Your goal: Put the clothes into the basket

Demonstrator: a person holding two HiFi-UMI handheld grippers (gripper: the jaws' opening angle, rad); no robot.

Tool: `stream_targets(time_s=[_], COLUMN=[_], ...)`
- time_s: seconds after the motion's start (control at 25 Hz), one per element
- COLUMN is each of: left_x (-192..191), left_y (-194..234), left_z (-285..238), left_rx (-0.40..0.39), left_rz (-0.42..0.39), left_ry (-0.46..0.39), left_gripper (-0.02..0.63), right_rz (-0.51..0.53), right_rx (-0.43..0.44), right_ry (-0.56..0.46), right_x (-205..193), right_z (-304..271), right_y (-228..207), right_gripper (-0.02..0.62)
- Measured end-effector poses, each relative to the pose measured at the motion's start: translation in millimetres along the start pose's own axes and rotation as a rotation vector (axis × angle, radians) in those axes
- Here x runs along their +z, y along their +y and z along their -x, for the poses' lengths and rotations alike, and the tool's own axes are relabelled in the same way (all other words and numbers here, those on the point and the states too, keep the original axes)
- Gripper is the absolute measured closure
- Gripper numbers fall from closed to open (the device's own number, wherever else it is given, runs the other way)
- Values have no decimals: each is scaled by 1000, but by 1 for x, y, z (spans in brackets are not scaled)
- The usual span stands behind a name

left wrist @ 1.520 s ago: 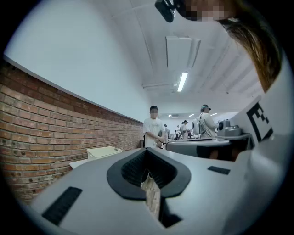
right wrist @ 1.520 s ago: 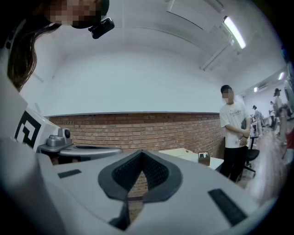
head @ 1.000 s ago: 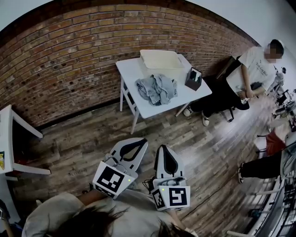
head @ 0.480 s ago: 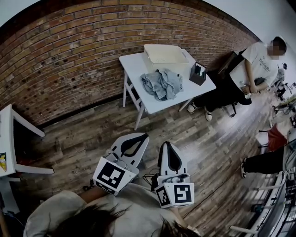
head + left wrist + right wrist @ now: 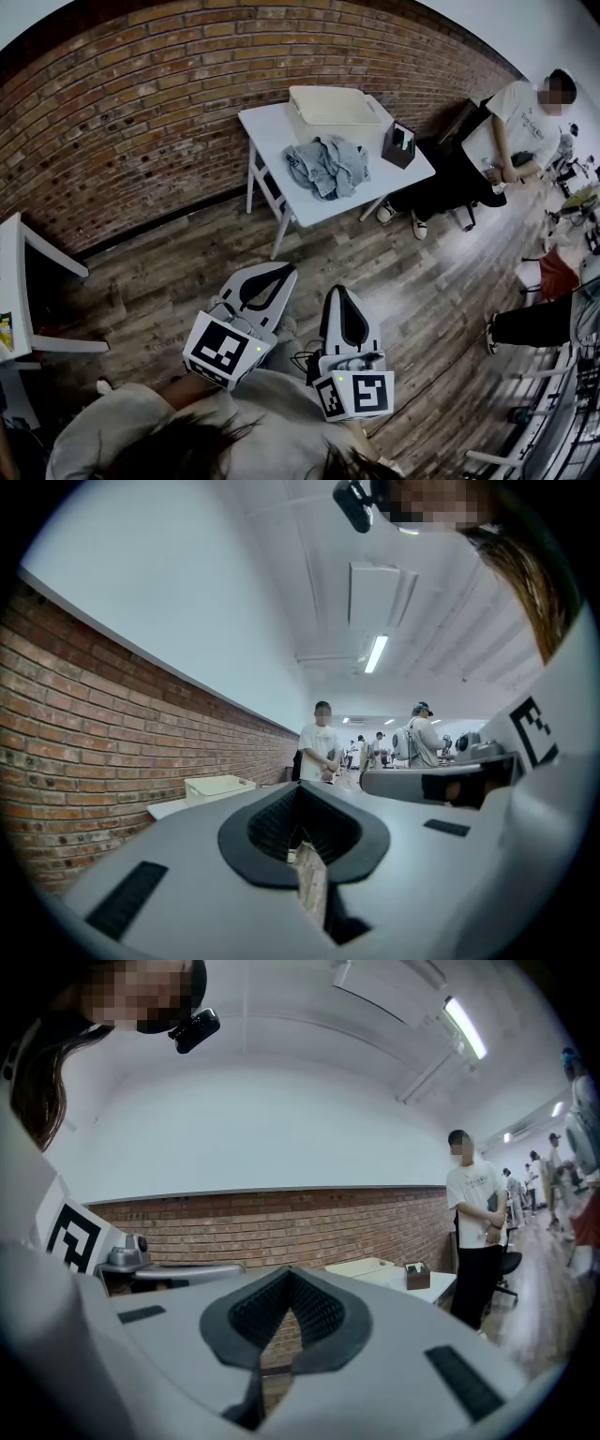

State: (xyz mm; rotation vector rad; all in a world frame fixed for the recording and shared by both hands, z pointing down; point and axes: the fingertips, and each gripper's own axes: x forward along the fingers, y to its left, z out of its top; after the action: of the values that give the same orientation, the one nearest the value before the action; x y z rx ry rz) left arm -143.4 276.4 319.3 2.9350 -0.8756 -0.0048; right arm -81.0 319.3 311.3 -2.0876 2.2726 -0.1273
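Note:
A heap of grey clothes point(image 5: 326, 166) lies on a white table point(image 5: 309, 214) by the brick wall. Behind the heap, at the table's back edge, stands a cream basket point(image 5: 328, 105), which also shows small in the left gripper view as a basket point(image 5: 218, 787) and in the right gripper view as a basket point(image 5: 364, 1266). My left gripper point(image 5: 282, 270) and right gripper point(image 5: 335, 296) hang side by side over the wooden floor, well short of the table. Both are shut with nothing between the jaws.
A small dark box point(image 5: 398, 145) stands at the table's right corner. A person in a white shirt point(image 5: 518, 122) sits right of the table. Another white table point(image 5: 14, 281) is at the far left. Another person's legs point(image 5: 525, 328) reach in from the right edge.
The view has shifted slightly, so the table with clothes sits a bit further right. My left gripper has dropped a little lower and leftward. Both grippers stay shut.

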Motion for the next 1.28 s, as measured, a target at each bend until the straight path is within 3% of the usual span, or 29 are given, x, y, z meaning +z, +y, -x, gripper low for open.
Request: stream_targets(time_s=[0.56, 1.28], left_x=[-1, -2], left_y=[-8, 30], left_z=[-12, -69], left_rx=[-25, 22], left_rz=[-2, 2], left_ry=[-18, -25], left_gripper=[598, 598], right_rz=[16, 37], right_rx=[-17, 9], right_ry=[-12, -23], right_x=[-1, -2], right_z=[0, -57], right_y=[-11, -51], right_gripper=[589, 589])
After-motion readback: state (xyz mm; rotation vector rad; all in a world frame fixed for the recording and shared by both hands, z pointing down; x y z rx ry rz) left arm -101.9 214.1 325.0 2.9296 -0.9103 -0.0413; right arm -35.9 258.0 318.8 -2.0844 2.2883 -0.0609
